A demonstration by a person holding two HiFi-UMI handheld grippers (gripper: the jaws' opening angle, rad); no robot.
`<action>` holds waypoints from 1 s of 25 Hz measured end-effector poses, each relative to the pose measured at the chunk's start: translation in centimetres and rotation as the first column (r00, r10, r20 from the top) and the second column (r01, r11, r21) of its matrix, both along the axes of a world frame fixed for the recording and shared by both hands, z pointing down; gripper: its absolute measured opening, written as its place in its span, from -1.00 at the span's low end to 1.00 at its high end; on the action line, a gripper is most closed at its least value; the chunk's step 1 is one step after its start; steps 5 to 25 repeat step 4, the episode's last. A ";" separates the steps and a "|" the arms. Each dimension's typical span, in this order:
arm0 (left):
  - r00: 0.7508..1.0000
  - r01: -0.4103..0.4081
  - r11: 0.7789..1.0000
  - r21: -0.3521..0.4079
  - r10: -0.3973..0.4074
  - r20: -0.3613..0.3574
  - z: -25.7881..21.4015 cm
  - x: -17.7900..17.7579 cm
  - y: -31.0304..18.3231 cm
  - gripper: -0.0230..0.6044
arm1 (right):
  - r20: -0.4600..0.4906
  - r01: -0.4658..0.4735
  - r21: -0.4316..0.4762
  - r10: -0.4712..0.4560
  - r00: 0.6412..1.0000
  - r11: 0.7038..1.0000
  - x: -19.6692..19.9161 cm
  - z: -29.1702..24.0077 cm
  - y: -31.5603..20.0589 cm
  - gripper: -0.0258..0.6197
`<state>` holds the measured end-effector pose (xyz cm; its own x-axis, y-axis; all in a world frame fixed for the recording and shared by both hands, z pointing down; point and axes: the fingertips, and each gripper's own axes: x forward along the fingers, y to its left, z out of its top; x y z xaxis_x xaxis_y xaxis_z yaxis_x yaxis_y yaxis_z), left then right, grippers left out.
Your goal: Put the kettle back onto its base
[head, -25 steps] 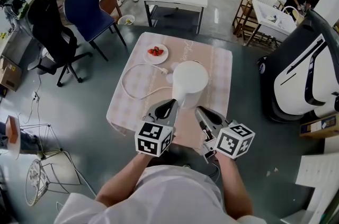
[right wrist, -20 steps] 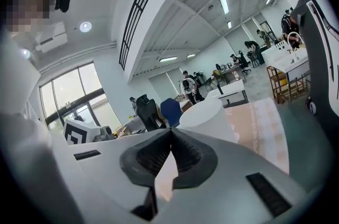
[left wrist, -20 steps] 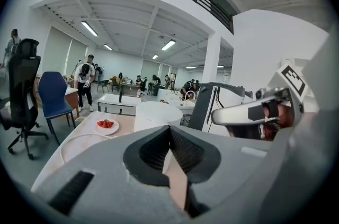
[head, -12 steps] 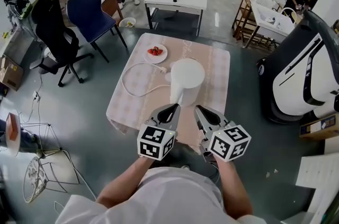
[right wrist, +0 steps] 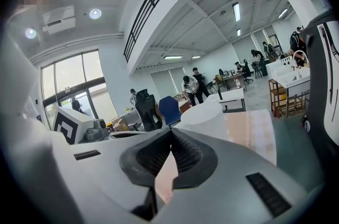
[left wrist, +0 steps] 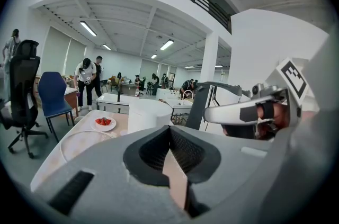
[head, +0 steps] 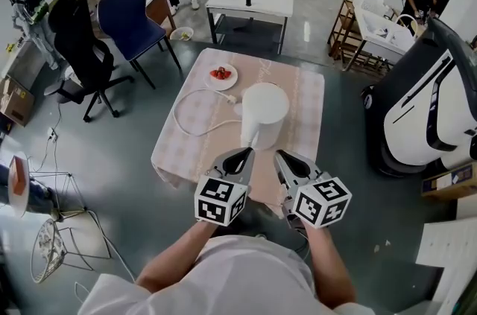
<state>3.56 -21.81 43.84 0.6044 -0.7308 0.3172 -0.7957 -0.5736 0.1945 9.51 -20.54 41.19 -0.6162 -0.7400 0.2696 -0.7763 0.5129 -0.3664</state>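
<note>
The white kettle [head: 262, 115] stands upright in the middle of the table [head: 302, 94], which has a checked cloth. It also shows in the left gripper view, kettle [left wrist: 150, 114], and in the right gripper view, kettle [right wrist: 204, 113]. A white cable [head: 186, 116] loops from its left side; I cannot make out the base under it. My left gripper [head: 246, 152] and right gripper [head: 277, 154] hover side by side at the table's near edge, just short of the kettle. Both are shut with nothing between them, as the left gripper [left wrist: 170, 127] and right gripper [right wrist: 171, 129] show.
A plate of strawberries [head: 220, 73] sits at the table's far left. A blue chair [head: 130, 19] and a black chair [head: 78, 53] stand to the left. A white table [head: 250, 1] is behind, and a large white and black machine [head: 425, 105] is to the right.
Both grippers have drawn back a little from the kettle toward the table's near edge. The kettle has not moved.
</note>
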 end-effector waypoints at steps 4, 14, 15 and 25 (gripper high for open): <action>1.000 0.000 1.000 0.000 0.000 -0.001 -0.1 -0.3 0.2 -0.92 | -0.002 -0.001 -0.003 0.001 1.000 1.000 -0.2 0.1 0.2 -0.91; 1.000 0.000 1.000 0.000 0.000 -0.001 -0.1 -0.3 0.2 -0.92 | -0.002 -0.001 -0.003 0.001 1.000 1.000 -0.2 0.1 0.2 -0.91; 1.000 0.000 1.000 0.000 0.000 -0.001 -0.1 -0.3 0.2 -0.92 | -0.002 -0.001 -0.003 0.001 1.000 1.000 -0.2 0.1 0.2 -0.91; 1.000 0.000 1.000 0.000 0.000 -0.001 -0.1 -0.3 0.2 -0.92 | -0.002 -0.001 -0.003 0.001 1.000 1.000 -0.2 0.1 0.2 -0.91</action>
